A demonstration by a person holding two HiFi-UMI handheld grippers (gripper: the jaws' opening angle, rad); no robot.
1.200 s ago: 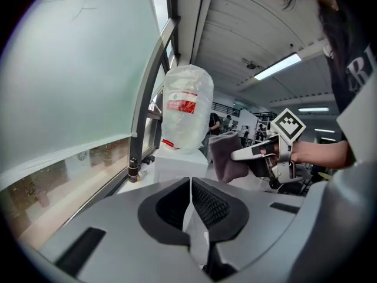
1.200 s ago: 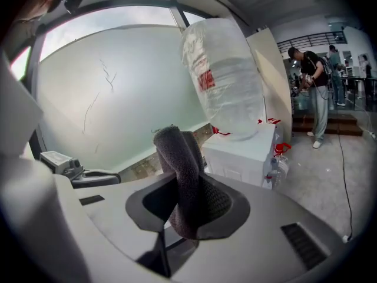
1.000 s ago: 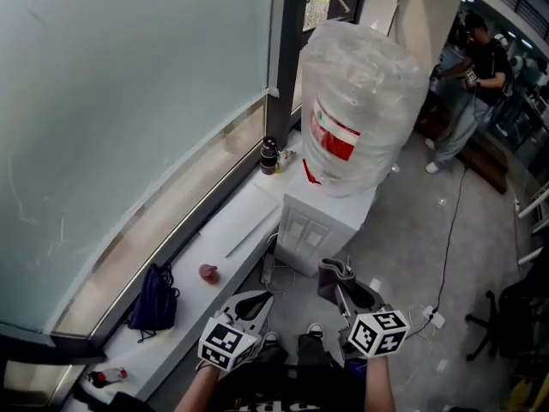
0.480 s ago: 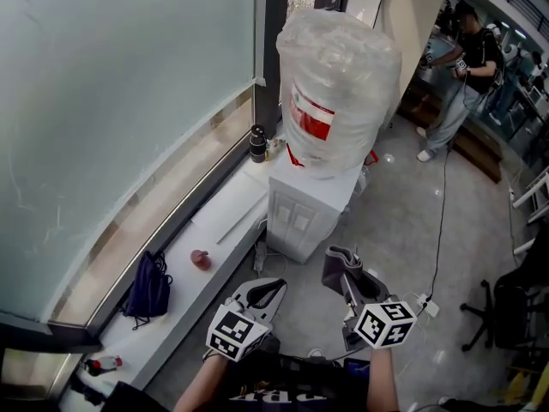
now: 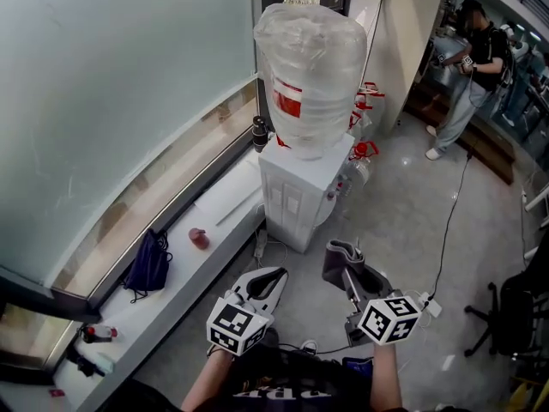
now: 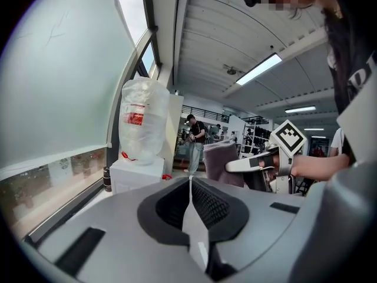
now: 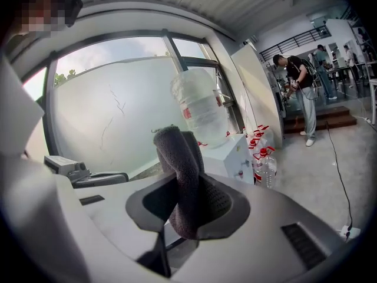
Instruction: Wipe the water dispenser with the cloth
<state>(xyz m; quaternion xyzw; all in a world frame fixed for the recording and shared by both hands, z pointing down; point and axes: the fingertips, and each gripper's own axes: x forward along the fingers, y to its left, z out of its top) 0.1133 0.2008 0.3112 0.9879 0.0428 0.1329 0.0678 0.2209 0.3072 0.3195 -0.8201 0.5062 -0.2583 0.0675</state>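
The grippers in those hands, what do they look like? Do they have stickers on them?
The left gripper and the right gripper look the same: pale grey plastic bodies, each with two jaws lined with black ridged pads. Each carries a white cube printed with black square markers. The person wears a black top with white print.

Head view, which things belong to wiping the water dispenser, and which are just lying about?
For the job: water dispenser, grey cloth clamped in the right tool.

Just lying about: dark bag and small red object on the ledge, black flask beside the dispenser, red-capped bottles on the floor behind it.
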